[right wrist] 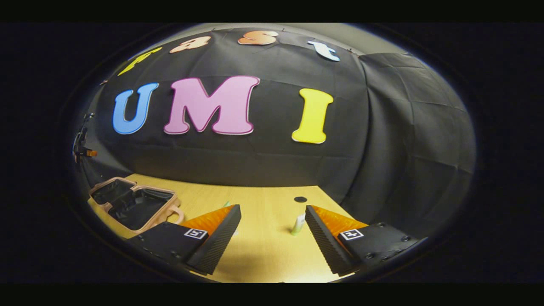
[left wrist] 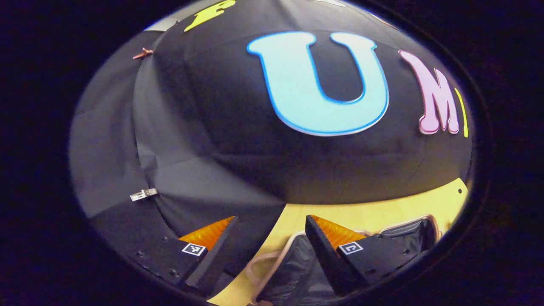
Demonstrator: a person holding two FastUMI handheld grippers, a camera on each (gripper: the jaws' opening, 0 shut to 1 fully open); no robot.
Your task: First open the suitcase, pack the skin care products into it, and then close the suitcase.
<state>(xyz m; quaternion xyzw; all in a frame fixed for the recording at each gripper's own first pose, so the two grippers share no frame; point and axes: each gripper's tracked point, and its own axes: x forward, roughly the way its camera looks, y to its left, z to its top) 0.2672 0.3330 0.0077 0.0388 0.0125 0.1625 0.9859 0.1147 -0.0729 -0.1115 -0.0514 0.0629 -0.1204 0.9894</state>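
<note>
Two halves of the pink-rimmed, dark-lined suitcase (left wrist: 297,267) lie flat and open on the pale wooden table (left wrist: 382,214) in my left gripper view, low in the picture. I can make out only black quilted lining inside; if anything is packed there, I cannot tell. My left gripper (left wrist: 270,242) hangs above the case with its black, orange-backed fingers (left wrist: 327,246) spread wide, nothing between them. Each finger carries a small square black-and-white marker, not readable as writing. Behind, the black cloth wall (left wrist: 212,148) rises over the table's far edge, pinned with a small silver clip (left wrist: 143,194) at its left fold.

My right gripper view shows the same open suitcase (right wrist: 134,206) far off to the left on the table (right wrist: 263,204), both compartments showing dark lining and, as far as I can see, nothing else. A small pale tube with a green end (right wrist: 298,225) stands on the wood just beside the right finger, well apart from the case; any label on it is too small to read. Another small greenish item peeks above the left finger, too hidden to identify. My right gripper (right wrist: 272,238) is also wide, its ribbed fingers (right wrist: 216,238) empty. A dark round hole (right wrist: 300,199) marks the tabletop near the back wall. At the far left edge sits the other gripper (right wrist: 80,146), tiny and blurred.
</note>
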